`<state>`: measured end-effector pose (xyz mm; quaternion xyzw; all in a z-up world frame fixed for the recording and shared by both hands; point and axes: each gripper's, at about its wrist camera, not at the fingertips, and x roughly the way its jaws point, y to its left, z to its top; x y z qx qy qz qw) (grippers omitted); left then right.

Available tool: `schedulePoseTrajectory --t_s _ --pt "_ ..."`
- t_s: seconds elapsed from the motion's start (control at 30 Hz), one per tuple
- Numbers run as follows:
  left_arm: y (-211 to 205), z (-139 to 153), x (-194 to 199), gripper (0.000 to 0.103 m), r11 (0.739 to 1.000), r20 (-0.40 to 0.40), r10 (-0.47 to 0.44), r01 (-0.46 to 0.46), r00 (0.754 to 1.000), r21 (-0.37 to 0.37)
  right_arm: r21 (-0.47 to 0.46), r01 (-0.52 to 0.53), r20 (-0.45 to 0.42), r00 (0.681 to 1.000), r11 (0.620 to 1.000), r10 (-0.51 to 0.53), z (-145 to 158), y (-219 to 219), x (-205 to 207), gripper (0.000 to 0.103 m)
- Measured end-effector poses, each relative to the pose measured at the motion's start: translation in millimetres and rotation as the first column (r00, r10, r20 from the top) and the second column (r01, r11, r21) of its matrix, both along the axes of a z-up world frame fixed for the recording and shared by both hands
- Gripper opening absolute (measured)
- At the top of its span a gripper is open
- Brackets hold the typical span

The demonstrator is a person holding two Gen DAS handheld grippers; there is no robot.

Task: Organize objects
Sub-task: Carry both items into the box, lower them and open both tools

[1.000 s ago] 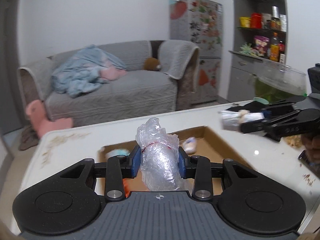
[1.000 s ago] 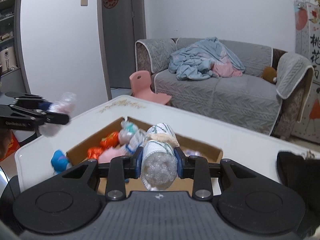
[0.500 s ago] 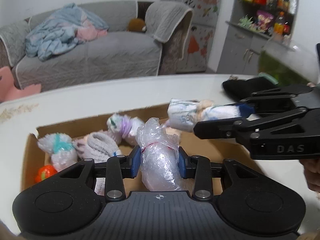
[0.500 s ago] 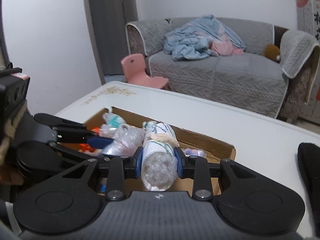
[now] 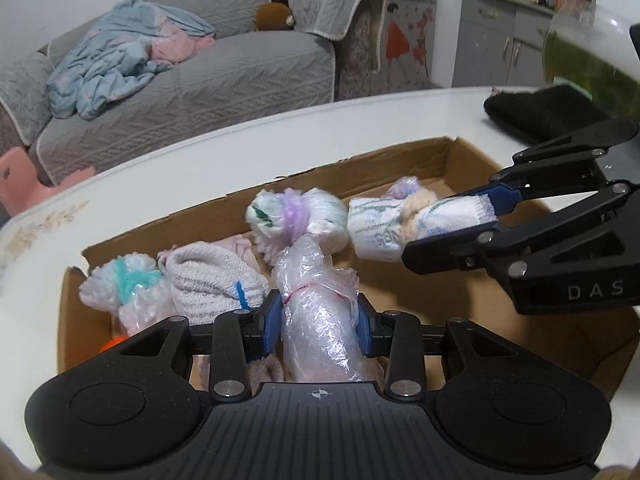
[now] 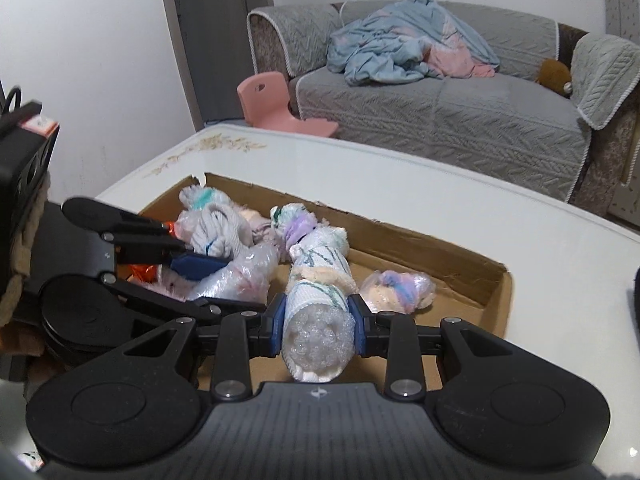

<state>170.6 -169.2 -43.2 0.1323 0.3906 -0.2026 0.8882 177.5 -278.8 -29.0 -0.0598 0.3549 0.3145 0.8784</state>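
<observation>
A shallow cardboard box [image 5: 452, 152] [image 6: 496, 292] lies on the white table and holds several wrapped bundles. My left gripper [image 5: 318, 320] is shut on a clear plastic-wrapped bundle [image 5: 320, 312] and holds it over the box's near side; it also shows in the right wrist view [image 6: 236, 276]. My right gripper [image 6: 318, 320] is shut on a white cloth roll tied with cream yarn [image 6: 320, 280] and holds it low over the box's middle. In the left wrist view the roll [image 5: 400, 224] juts from the right gripper [image 5: 480, 216].
In the box lie a purple-tied bundle [image 5: 296, 220], a grey knit bundle [image 5: 208, 280], a teal-tied bundle [image 5: 124, 284] and a small pastel bundle [image 6: 396, 288]. A black cloth [image 5: 536, 112] lies on the table at the far right. A grey sofa [image 6: 440, 100] stands behind.
Both grippers have come down and forward over the box with their bundles still held. The right gripper's roll now sits lower, among the bundles in the box.
</observation>
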Motion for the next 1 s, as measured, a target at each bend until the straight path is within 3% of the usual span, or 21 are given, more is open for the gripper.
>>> schedulePoseTrajectory --t_s 0.23,0.5,0.77,1.0 --pt "-8.1 -2.9 7.0 0.044 0.997 -0.011 -0.046 0.047 0.999 0.068 -0.074 -0.03 -0.003 1.0 0.997 0.03 -5.8 8.0 5.6 0.029" --pt "-11.5 -4.9 5.7 0.046 0.996 -0.019 -0.032 0.034 0.999 0.084 -0.14 -0.085 -0.023 0.996 0.987 0.082 -10.7 17.3 12.1 0.03" --pt "-18.4 -3.0 5.5 0.048 0.994 -0.042 -0.021 0.025 0.999 0.105 -0.207 -0.076 -0.064 0.996 0.975 0.064 -14.1 19.4 16.0 0.032" --pt "-17.7 0.9 16.3 0.062 0.993 -0.103 0.033 -0.021 0.994 0.113 -0.257 -0.047 -0.115 0.993 0.965 0.018 -11.0 20.5 23.0 0.038"
